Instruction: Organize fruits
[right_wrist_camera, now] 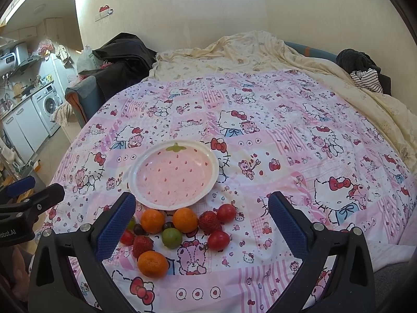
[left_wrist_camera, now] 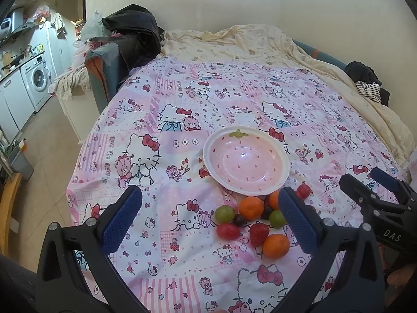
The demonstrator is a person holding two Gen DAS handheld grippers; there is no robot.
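Note:
A pink strawberry-shaped plate (left_wrist_camera: 282, 174) (right_wrist_camera: 136, 182) lies empty on the bed. Just in front of it is a cluster of fruit: oranges (left_wrist_camera: 251, 207) (right_wrist_camera: 152, 264), strawberries (left_wrist_camera: 258, 233) (right_wrist_camera: 209, 221), red tomatoes (left_wrist_camera: 227, 230) (right_wrist_camera: 218, 239), green fruits (left_wrist_camera: 224, 213) (right_wrist_camera: 171, 237) and dark grapes (left_wrist_camera: 238, 220) (right_wrist_camera: 139, 229). My left gripper (left_wrist_camera: 208, 203) is open and empty above the sheet, left of the fruit. My right gripper (right_wrist_camera: 200, 208) is open and empty, hovering over the fruit. Each gripper also shows in the other's view, the right one (left_wrist_camera: 375, 185) and the left one (right_wrist_camera: 36, 187).
The bed wears a pink Hello Kitty sheet (left_wrist_camera: 182, 104) (right_wrist_camera: 286, 143). A cream quilt (left_wrist_camera: 234, 41) is bunched at the far end, with dark clothes (left_wrist_camera: 365, 78) at the right. A black bag (left_wrist_camera: 135, 34) and a kitchen with a washing machine (left_wrist_camera: 36, 80) stand at the left.

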